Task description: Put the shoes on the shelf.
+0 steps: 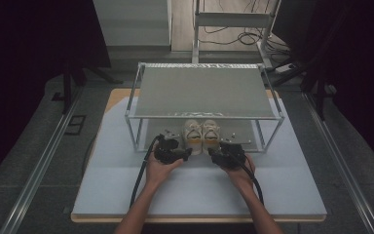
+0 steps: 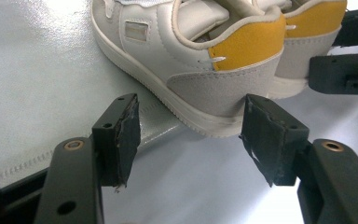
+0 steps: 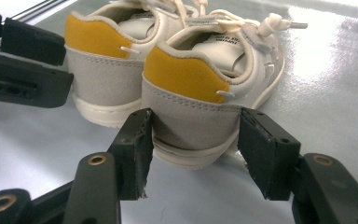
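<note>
At the near middle of the white tabletop point(image 1: 126, 190) the person's two hands hold the grippers side by side, both pointing away toward the front edge of the metal rack point(image 1: 204, 92).

The left gripper point(image 1: 184, 152) stands just behind the heel of the left shoe point(image 2: 186, 60). In the left gripper view its two black jaws are spread; the right jaw's pad sits at the rear corner of the grey heel panel, touching or very nearly so, while the left jaw stands clear of the shoe's side with bare surface between. The pads do not clamp the shoe, so this gripper is open, with only the heel's corner reaching between the jaws.

The right gripper point(image 1: 213, 152) is at the heel of the right shoe point(image 3: 205, 79). In the right gripper view the grey heel lies between the jaws, and both pads sit against its sides just above the white sole: the gripper is closed on this shoe.

The two shoes are a small white pair with grey heel panels and yellow collars. They sit side by side, touching or nearly so, toes pointing away, on the rack's lower shelf point(image 1: 246, 129) at its near edge, roughly in the middle. The sole edges rest on that grey sheet.

Above them, the upper shelf point(image 1: 202, 90) covers the far part of the shoes from the high view.
</note>
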Tool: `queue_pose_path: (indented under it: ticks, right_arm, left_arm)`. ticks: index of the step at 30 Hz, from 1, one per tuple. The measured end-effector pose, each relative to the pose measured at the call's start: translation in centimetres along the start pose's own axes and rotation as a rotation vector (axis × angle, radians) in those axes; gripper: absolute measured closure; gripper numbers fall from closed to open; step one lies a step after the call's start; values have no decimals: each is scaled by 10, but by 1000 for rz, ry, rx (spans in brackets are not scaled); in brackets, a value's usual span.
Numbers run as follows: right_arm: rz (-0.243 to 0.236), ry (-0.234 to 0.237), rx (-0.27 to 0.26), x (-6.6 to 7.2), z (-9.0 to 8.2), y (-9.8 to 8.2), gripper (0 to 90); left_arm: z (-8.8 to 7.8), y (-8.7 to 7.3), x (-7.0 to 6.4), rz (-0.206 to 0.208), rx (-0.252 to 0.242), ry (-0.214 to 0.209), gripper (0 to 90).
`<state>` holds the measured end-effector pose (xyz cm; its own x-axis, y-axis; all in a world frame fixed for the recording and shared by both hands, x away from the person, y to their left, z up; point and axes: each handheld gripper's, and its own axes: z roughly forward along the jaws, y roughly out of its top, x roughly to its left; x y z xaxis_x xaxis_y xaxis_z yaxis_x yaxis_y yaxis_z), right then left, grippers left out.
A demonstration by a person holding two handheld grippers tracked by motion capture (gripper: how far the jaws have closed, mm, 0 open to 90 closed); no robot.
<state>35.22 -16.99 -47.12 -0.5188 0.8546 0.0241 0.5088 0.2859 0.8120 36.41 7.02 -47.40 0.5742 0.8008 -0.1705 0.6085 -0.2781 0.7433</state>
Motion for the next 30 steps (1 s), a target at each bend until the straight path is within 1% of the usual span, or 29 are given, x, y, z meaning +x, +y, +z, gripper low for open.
queue_pose_path:
  ticks: [3,4,6,7,11,12,13,16,18,22,24,25,27,30]
  right_arm:
    - [1,-11,-6,-1,2,0,450]
    - [4,-13,-11,-1,4,0,450]
    - [-5,-22,-13,-1,6,1,450]
    - [-8,-27,-14,0,7,2,451]
    - [-7,-28,-13,1,9,2,457]
    - [-5,-30,-14,1,9,1,458]
    - [-7,-32,-15,2,9,1,458]
    - [-11,-35,-13,2,10,2,459]
    - [-18,-39,-12,3,10,2,460]
    - [-14,-37,-14,3,10,1,461]
    - [-14,-36,-14,3,10,1,461]
    - [-12,-35,-14,2,10,1,461]
    - [-10,-32,-13,2,10,2,461]
    - [-6,-29,-16,1,10,2,459]
  left_arm:
    - [0,1,1,4,5,-4,370]
    - [0,2,0,10,8,1,367]
    - [0,2,0,13,8,11,368]
    - [1,3,0,21,6,25,368]
    - [2,3,2,8,-2,30,363]
    - [3,3,2,-3,-7,28,362]
    - [4,3,3,2,-6,29,358]
    - [5,4,4,1,-13,53,363]
    - [7,5,5,-5,-14,54,364]
    - [10,7,6,-9,-9,67,360]
    - [12,9,7,-19,-8,66,359]
    - [13,9,8,-16,-5,68,357]
    - [14,10,10,-29,-3,55,356]
    - [14,10,10,-31,-3,53,359]
